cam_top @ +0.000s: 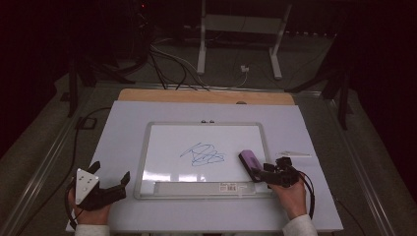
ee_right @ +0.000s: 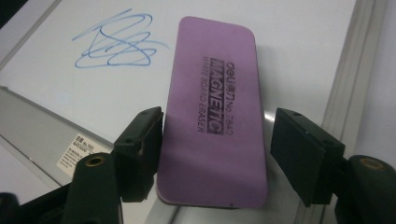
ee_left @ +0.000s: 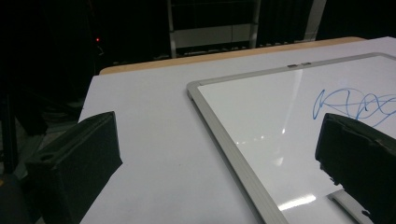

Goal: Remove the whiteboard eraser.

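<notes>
A purple magnetic whiteboard eraser (cam_top: 249, 160) (ee_right: 215, 112) lies flat on the lower right of the whiteboard (cam_top: 142, 162), just right of a blue scribble (cam_top: 202, 155) (ee_right: 116, 44). My right gripper (cam_top: 256, 174) (ee_right: 217, 140) straddles the eraser's near end. Its left pad rests against one long edge, while a thin gap separates the right pad from the other edge, so it is open. My left gripper (cam_top: 110, 172) (ee_left: 219, 135) rests wide open and holding nothing on the white tabletop, by the board's left frame (ee_left: 219, 121).
The board's pen tray (cam_top: 204, 187) with a label runs along its near edge. A slim white object (cam_top: 293, 154) lies on the table right of the board. Behind the wooden back edge (cam_top: 206, 96), cables and a metal stand (cam_top: 238, 29) stand on the floor.
</notes>
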Available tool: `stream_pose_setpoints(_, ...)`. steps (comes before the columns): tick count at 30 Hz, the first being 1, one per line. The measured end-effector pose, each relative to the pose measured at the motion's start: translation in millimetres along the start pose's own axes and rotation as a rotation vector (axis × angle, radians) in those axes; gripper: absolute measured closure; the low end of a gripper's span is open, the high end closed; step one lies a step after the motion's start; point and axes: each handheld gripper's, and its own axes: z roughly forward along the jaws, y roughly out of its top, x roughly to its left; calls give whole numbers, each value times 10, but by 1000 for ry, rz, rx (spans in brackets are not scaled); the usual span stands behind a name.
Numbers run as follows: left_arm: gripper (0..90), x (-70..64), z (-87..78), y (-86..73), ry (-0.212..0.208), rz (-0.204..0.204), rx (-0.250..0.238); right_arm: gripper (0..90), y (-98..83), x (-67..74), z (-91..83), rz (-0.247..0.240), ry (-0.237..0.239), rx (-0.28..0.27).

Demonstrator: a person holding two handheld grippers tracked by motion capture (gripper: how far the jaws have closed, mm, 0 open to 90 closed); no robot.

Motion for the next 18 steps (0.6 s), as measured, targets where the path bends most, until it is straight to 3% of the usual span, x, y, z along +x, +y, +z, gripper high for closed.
stream_pose_setpoints(9,8,-9,4,1,0,4,4,406,5,11,-10,4,-4,1)
stream_pose_setpoints(18,9,-7,7,-1,-2,4,7,407,32,30,-81,-7,2,-41)
